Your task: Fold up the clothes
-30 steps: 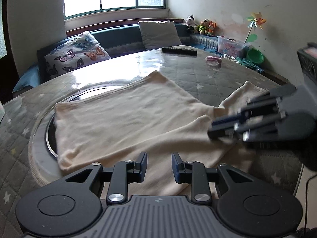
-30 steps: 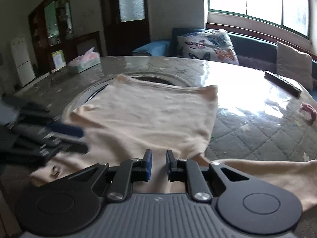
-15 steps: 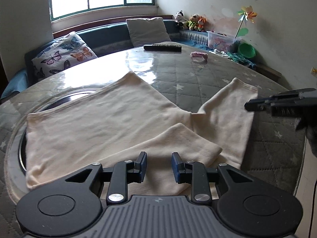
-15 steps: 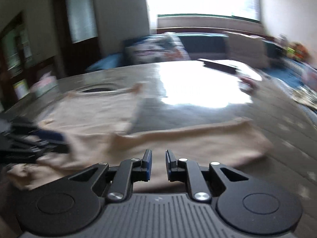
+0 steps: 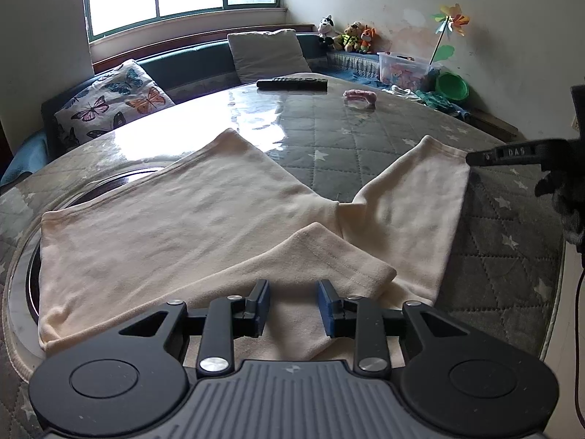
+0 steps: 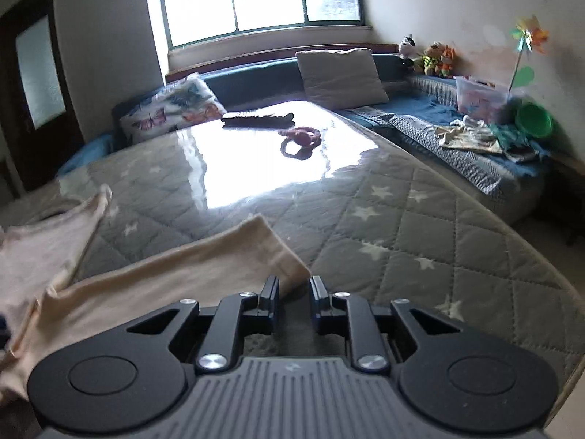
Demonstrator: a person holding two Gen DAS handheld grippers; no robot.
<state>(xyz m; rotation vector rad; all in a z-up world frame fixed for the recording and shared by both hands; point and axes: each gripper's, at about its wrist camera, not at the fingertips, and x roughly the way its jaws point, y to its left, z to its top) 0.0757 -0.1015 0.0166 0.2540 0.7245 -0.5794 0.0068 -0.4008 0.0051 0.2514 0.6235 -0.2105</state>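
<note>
Since the earlier frames, the right gripper (image 6: 292,289) had swung away from the garment's body and out to the far sleeve's cuff, while the left gripper (image 5: 293,305) had hardly shifted. Both grippers were empty, each with its jaws a narrow gap apart. A cream long-sleeved top (image 5: 175,219) lay flat on the quilted, glass-covered worktop (image 5: 365,139), its body spreading away to the left toward the hem. One sleeve (image 5: 321,256) was already folded across the body, its cuff lying just ahead of the left gripper. The other sleeve (image 6: 175,270) still stretched outward to the right, its long axis running diagonally from the shoulder to the cuff, which pointed away from the body toward the far right of the worktop. The right gripper's tips sat at the near corner of that cuff, apparently poised to pinch it. To do this well, the gripper would likely need to take both fabric layers at the cuff edge, lift only slightly, and carry the sleeve back across the body so it lay parallel to the first. A black remote (image 5: 291,83) and a pink object (image 5: 360,96) lay well beyond.
</note>
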